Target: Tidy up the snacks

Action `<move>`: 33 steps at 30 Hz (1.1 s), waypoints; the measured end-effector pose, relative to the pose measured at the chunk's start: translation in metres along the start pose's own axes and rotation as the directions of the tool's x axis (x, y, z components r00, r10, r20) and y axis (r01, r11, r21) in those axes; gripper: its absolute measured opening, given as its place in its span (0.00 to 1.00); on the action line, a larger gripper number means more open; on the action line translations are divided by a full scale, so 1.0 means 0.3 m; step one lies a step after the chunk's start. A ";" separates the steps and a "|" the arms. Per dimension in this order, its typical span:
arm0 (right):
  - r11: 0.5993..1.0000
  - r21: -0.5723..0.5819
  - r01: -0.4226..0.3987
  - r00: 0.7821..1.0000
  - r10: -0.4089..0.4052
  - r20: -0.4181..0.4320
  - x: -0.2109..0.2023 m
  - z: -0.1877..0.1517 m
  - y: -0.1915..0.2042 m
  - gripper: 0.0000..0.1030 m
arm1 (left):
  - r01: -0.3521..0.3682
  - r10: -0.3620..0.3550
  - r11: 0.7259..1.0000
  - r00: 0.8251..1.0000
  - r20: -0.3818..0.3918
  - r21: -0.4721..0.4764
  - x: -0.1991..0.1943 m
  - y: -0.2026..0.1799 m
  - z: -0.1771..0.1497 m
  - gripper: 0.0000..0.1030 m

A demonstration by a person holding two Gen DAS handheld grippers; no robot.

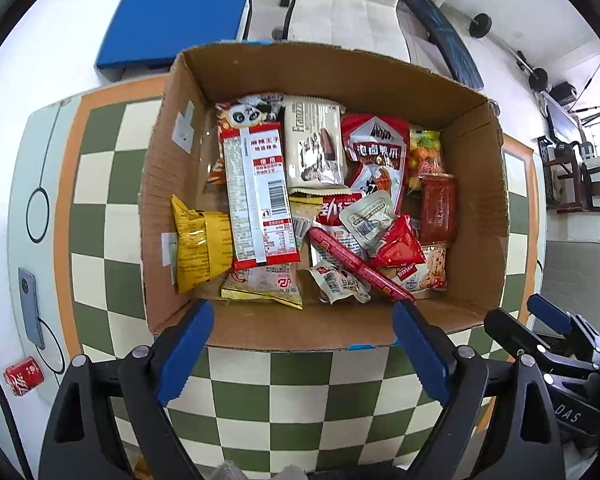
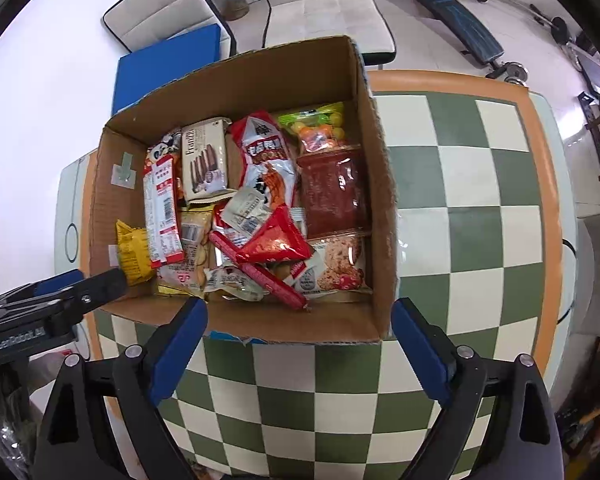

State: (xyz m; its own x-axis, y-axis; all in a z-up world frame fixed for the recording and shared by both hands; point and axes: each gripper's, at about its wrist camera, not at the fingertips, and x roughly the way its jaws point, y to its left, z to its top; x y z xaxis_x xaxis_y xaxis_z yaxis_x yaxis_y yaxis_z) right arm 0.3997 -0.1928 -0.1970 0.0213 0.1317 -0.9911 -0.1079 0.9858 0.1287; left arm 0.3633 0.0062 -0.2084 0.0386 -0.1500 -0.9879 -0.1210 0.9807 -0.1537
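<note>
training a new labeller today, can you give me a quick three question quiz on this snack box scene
1. True or false: the left hand-held gripper is holding a snack.
2. Where does the yellow packet lie in the cardboard box? A) against the wall beside the phone B) in the middle C) outside it
3. What stands on the white surface beside the checked tablecloth, near the phone?

Key
1. False: both it and the right hand-held gripper are open and empty above the box's near wall.
2. A
3. A red drink can.
</note>
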 end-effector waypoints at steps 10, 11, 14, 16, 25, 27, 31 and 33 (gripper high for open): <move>1.000 -0.010 0.030 0.998 -0.029 0.057 -0.063 -0.065 0.009 0.96 | -0.009 0.009 1.000 0.995 0.101 0.002 -0.076 -0.013 -0.100 0.89; 0.999 -0.012 0.031 0.997 -0.030 0.066 -0.076 -0.076 0.011 0.96 | -0.019 0.018 1.000 0.992 0.124 0.004 -0.096 -0.016 -0.117 0.89; 0.999 -0.019 0.033 0.994 -0.031 0.103 -0.118 -0.108 0.012 0.96 | -0.045 0.043 0.999 0.982 0.186 0.006 -0.157 -0.028 -0.168 0.89; 0.999 -0.028 0.038 0.990 -0.034 0.137 -0.159 -0.139 0.014 0.96 | -0.043 0.041 0.999 0.975 0.220 0.006 -0.199 -0.033 -0.199 0.89; 0.995 -0.083 0.051 0.959 -0.025 0.283 -0.376 -0.315 0.038 0.96 | -0.076 0.062 0.997 0.925 0.375 0.024 -0.403 -0.081 -0.399 0.89; 0.994 -0.090 0.054 0.950 -0.023 0.311 -0.426 -0.362 0.045 0.96 | -0.071 0.056 0.997 0.915 0.400 0.021 -0.450 -0.086 -0.447 0.89; 0.994 -0.098 0.055 0.930 -0.015 0.367 -0.529 -0.454 0.054 0.96 | -0.077 0.062 0.997 0.892 0.449 0.017 -0.535 -0.094 -0.540 0.89; 0.994 -0.098 0.054 0.918 -0.011 0.396 -0.580 -0.499 0.054 0.96 | -0.082 0.067 0.997 0.881 0.468 0.011 -0.575 -0.095 -0.587 0.89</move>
State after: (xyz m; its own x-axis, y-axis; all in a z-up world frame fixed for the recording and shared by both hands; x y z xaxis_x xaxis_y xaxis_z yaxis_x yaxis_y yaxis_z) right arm 0.2455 -0.2154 -0.0277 0.4142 0.1510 -0.8976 -0.2032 0.9766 0.0705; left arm 0.1853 -0.0181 -0.0369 0.4902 -0.0075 -0.8716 -0.1128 0.9910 -0.0719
